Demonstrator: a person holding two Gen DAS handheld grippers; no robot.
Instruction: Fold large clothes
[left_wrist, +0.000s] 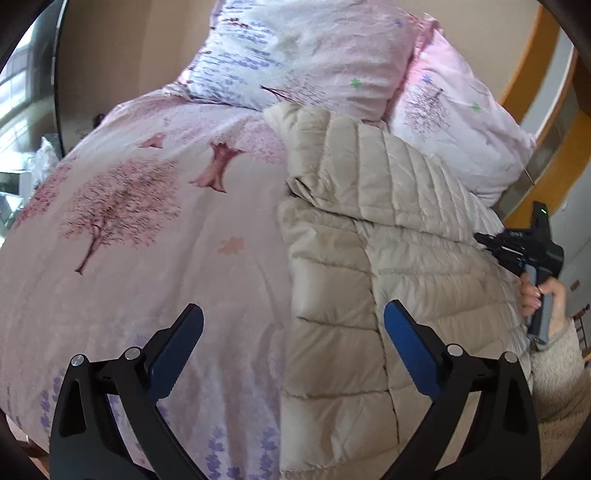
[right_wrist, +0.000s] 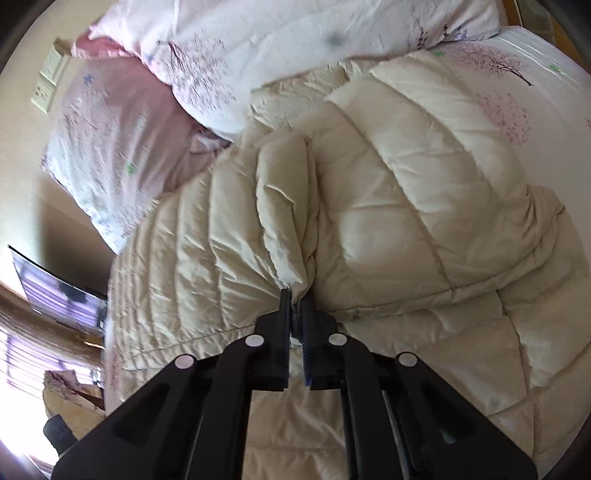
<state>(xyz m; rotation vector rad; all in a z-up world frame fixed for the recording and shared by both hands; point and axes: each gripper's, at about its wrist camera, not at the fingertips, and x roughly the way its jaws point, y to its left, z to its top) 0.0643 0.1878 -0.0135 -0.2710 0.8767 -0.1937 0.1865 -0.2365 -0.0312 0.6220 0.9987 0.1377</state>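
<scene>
The beige puffer coat (left_wrist: 369, 258) lies on the bed (left_wrist: 147, 258) below the pillows (left_wrist: 314, 55), its sleeve pinched by the right gripper (right_wrist: 295, 295) for folding, while the left gripper (left_wrist: 293, 328) hangs spread over its edge.

Bedspread (left_wrist: 147, 258): pink, tree print, 9 o'clock.
Pillows (left_wrist: 314, 55): two, matching print, 12 o'clock.
Wall sockets (right_wrist: 48, 81): 10 o'clock.

Quilted jacket (right_wrist: 424, 192) — puffy, faintly glossy cloth

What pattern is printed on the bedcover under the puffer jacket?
Pink blossoming trees on a pale pink ground, seen best in the left wrist view: bedcover, jacket.
</scene>
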